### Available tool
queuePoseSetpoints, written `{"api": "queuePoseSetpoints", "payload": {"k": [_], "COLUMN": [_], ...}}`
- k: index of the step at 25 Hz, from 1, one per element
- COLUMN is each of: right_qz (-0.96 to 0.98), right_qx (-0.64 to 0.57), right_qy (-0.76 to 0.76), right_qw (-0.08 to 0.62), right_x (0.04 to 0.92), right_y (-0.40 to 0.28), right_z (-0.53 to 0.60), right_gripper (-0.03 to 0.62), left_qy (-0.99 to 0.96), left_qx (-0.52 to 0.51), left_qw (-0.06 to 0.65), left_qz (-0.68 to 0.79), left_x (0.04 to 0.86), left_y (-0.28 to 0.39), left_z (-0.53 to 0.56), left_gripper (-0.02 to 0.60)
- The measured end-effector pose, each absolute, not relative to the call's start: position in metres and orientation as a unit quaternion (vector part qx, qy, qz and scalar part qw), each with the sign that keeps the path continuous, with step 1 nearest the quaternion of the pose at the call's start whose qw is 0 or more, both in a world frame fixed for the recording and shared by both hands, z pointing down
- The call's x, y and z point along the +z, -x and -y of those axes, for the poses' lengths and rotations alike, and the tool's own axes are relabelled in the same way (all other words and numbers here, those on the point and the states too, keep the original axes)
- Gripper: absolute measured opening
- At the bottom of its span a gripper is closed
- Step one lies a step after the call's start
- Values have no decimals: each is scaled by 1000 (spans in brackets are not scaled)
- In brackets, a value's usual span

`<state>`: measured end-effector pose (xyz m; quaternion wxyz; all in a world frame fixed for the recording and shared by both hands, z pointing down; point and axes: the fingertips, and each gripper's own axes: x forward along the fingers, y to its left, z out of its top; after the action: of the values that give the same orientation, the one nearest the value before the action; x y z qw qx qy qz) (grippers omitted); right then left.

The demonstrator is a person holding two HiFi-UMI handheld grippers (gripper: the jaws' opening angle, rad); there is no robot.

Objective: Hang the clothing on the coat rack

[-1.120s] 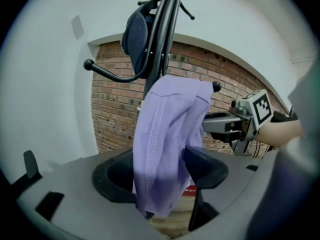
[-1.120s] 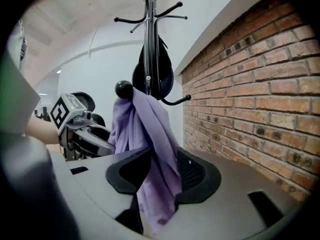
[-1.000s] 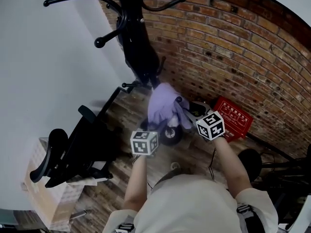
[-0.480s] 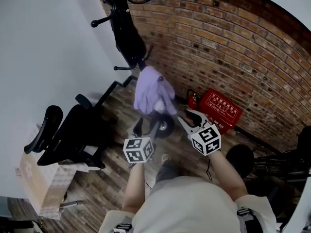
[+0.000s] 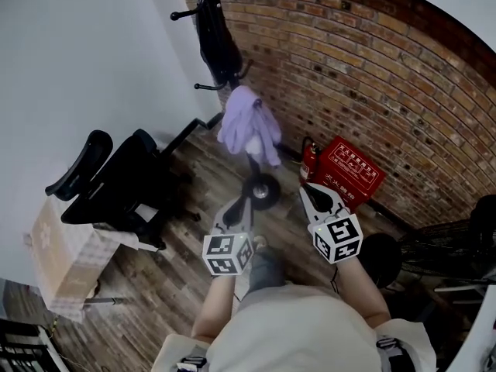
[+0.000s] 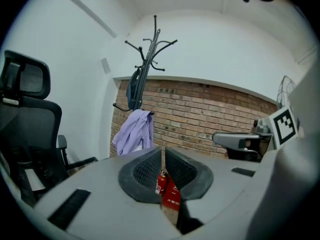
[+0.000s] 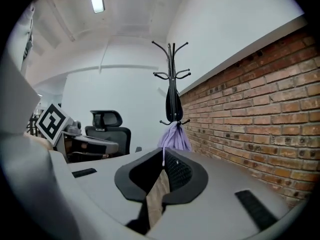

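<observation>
A lavender garment (image 5: 249,126) hangs from a low hook of the black coat rack (image 5: 215,29), below a dark item on the pole. It also shows in the left gripper view as the garment (image 6: 134,134) and in the right gripper view as the garment (image 7: 174,136). My left gripper (image 5: 235,208) and right gripper (image 5: 311,191) are held low, well back from the rack. Both pairs of jaws are closing and stand nearly together. Nothing is between the jaws of the left gripper (image 6: 163,156) or the right gripper (image 7: 164,166).
A black office chair (image 5: 116,184) and a cardboard box (image 5: 62,262) stand at the left by the white wall. A red box (image 5: 349,173) and a fire extinguisher (image 5: 308,161) sit against the brick wall. The rack's round base (image 5: 262,190) rests on the wood floor.
Both grippers have pulled back and down from the lavender garment, and their jaws have gone from wide apart to nearly together. The garment stays hanging on the rack.
</observation>
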<state>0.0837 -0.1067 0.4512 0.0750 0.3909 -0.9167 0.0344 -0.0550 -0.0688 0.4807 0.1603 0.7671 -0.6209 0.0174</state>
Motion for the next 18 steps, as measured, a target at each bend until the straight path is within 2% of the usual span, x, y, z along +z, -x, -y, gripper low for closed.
{"api": "queuePoseSetpoints", "payload": {"k": [18], "right_qz": [920], "right_qx": [25], "right_qy": [-387], "right_qw": [58], "right_x": [435], "right_y": [-103], "right_z": [43], "right_gripper": [-2], "left_qy": [-768], "left_qx": [6], "left_qw": [134], "left_qz": [626], "left_x": [456], "left_y": [33], "left_z": [4], "left_gripper": [5]}}
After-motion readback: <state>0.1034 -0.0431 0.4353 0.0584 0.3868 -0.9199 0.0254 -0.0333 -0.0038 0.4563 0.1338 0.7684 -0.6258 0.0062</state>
